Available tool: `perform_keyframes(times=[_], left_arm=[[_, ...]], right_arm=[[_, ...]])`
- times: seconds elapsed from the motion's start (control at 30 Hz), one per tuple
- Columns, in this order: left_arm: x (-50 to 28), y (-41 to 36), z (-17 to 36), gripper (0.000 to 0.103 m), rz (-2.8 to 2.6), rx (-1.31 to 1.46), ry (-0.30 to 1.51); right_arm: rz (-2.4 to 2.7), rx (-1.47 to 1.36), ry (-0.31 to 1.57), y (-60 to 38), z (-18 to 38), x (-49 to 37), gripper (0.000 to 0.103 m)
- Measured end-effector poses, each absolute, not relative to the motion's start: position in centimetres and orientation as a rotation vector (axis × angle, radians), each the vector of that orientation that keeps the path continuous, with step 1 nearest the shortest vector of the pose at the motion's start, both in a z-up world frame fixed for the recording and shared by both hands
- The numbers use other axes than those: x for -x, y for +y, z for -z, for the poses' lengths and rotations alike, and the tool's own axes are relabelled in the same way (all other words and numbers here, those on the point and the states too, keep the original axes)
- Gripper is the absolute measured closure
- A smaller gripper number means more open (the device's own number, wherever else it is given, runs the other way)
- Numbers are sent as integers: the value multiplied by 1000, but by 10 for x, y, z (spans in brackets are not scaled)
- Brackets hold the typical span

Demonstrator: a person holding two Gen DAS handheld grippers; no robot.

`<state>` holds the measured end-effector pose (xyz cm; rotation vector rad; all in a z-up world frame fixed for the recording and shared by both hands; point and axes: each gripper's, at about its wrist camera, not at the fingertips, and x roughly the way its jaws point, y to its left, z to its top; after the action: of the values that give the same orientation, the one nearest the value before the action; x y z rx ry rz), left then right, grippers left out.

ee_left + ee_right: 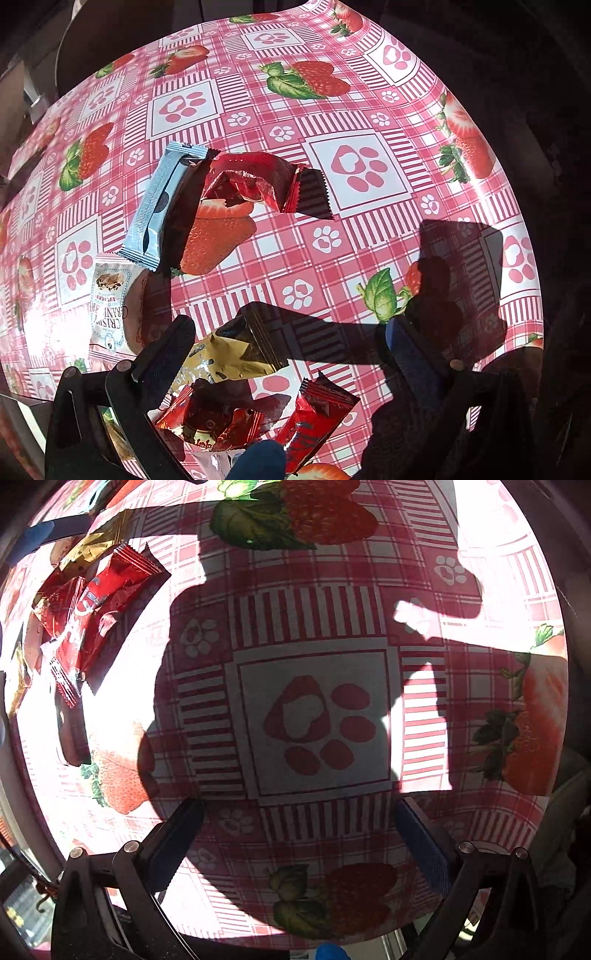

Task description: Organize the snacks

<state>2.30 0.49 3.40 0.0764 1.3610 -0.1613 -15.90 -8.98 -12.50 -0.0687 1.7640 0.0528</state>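
Snack packets lie on a strawberry-print tablecloth (369, 110). In the left wrist view a pale blue bar wrapper (162, 203) and a red packet (255, 181) lie ahead. A cream cracker packet (110, 302) lies at the left. A gold packet (236, 350) and two red packets (317, 417) lie between the fingers of my open, empty left gripper (288, 339). My right gripper (299, 819) is open and empty over bare cloth (314, 720). The red packets (99, 602) and gold packet (92, 546) show at its upper left.
The table edge curves along the right and top of the left wrist view. Dark floor and a chair-like shape (96, 40) lie beyond it. Gripper shadows fall across the cloth in both views.
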Motion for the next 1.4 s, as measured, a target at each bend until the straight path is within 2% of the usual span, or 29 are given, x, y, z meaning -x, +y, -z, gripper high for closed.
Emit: perform_keyframes(times=[0.2,0.8,1.03,1.2,1.4], left_arm=[[3,30,-71,0,203,-109,1314],[44,163,-74,0,37,-64,1360],[52,217,-66,0,-34,-94,1401],[49,224,-54,0,-34,-120,1436],[36,195,-41,0,54,-230,1435]], right_arm=[[-48,60,1759,-91,117,170,0],[-45,40,1798,-99,114,168,0],[38,-54,1830,-108,108,174,0],[-18,-119,1834,-98,96,176,0],[-61,-137,1802,-70,78,163,0]])
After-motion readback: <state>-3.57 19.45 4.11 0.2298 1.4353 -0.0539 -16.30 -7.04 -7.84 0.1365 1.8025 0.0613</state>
